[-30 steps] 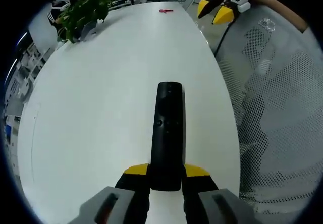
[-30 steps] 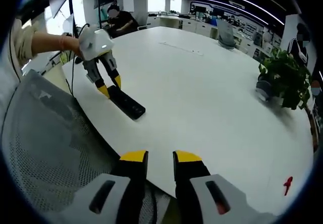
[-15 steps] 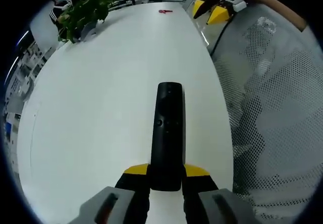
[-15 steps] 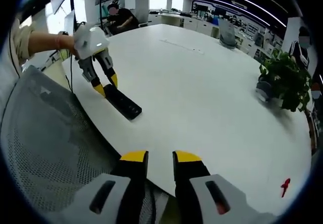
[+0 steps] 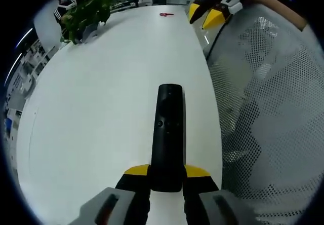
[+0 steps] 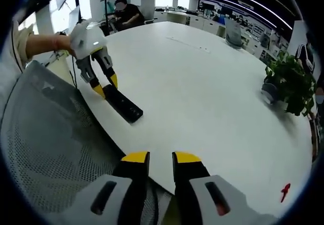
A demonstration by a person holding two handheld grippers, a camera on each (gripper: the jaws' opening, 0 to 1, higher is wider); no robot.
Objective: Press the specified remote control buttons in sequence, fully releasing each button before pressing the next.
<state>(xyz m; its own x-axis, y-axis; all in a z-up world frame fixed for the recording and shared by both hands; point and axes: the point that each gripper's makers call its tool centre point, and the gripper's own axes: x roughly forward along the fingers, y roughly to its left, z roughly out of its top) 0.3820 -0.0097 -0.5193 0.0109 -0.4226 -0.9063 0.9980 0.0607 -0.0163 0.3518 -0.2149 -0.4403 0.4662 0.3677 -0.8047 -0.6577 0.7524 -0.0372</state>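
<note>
Left gripper view: the left gripper point(image 5: 166, 177) holds the near end of a black remote control point(image 5: 168, 134) clamped between its two yellow-tipped jaws, one tip on each long side. The remote extends straight forward from the jaws, lying lengthwise on the white table point(image 5: 101, 108), close to the table edge on the right of this view. A small cluster of buttons sits around the middle of its upper face. Beside that edge stands a grey mesh chair point(image 5: 268, 113). At the far end of the table are a potted plant point(image 5: 83, 14) and a small red object point(image 5: 165, 14). The right gripper point(image 5: 207, 12) appears at the top of the view, above the table edge, well apart from the remote.

Right gripper view: the right gripper point(image 6: 154, 159) has its jaws nearly together with a narrow gap between the yellow tips, and nothing lies between them. It hovers at the near table edge point(image 6: 202, 108), well apart from the remote control point(image 6: 123, 104). The left gripper point(image 6: 105, 84), held by a person's hand point(image 6: 61, 42), grips the remote's end nearest the mesh chair point(image 6: 50, 134). The potted plant point(image 6: 288, 83) stands at right, and the red object point(image 6: 285, 190) lies at lower right. A seated person point(image 6: 126, 14) is visible in the background.
</note>
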